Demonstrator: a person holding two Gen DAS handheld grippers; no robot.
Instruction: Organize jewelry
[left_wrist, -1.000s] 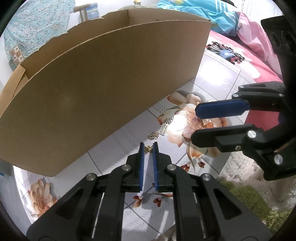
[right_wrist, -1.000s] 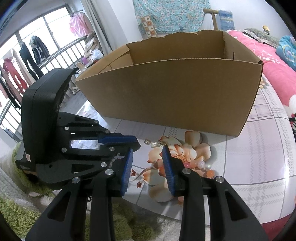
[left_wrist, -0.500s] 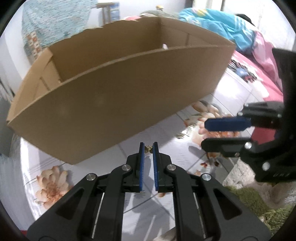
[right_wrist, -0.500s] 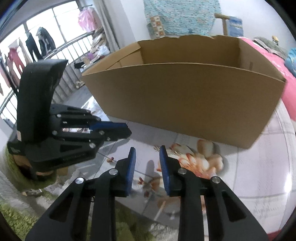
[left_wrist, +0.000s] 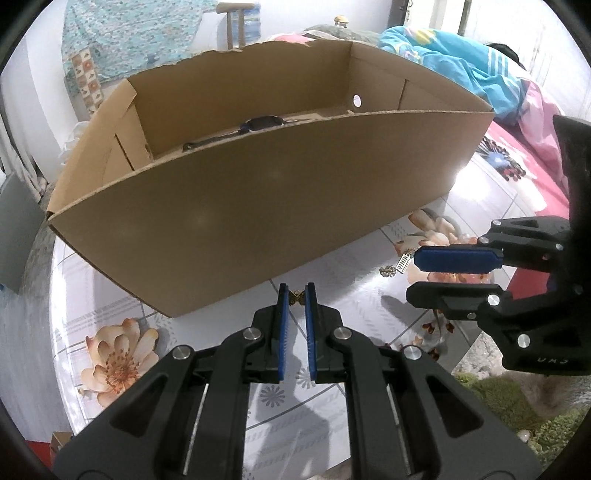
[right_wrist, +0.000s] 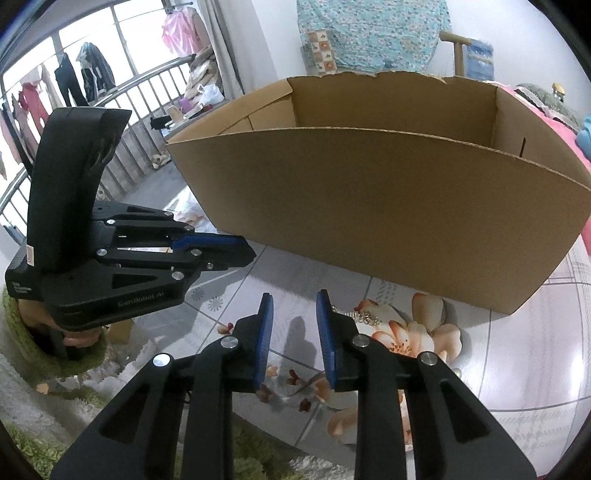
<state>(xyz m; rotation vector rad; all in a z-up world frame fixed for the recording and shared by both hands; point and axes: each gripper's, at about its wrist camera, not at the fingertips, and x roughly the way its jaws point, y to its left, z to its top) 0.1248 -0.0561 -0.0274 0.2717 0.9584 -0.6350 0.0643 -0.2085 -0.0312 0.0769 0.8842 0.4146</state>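
My left gripper (left_wrist: 296, 293) is shut on a small gold butterfly earring (left_wrist: 296, 296), held above the table in front of the open cardboard box (left_wrist: 258, 206). A dark watch (left_wrist: 262, 123) lies inside the box. My right gripper (right_wrist: 293, 301) is open and empty, low over the table; it also shows in the left wrist view (left_wrist: 417, 275). A silver earring and chain piece (left_wrist: 400, 264) lie on the floral tablecloth near it, seen also in the right wrist view (right_wrist: 364, 317). The left gripper shows in the right wrist view (right_wrist: 251, 253).
The box (right_wrist: 388, 206) fills the back of the table (left_wrist: 92, 280). The table's front edge drops to a green rug (right_wrist: 37, 387). A bed with pink and blue covers (left_wrist: 480, 74) is at the right. A balcony railing with hanging clothes (right_wrist: 74, 85) is at the left.
My left gripper has risen with the earring, so the box's inside now shows. My right gripper has narrowed a little and shifted left along the table.
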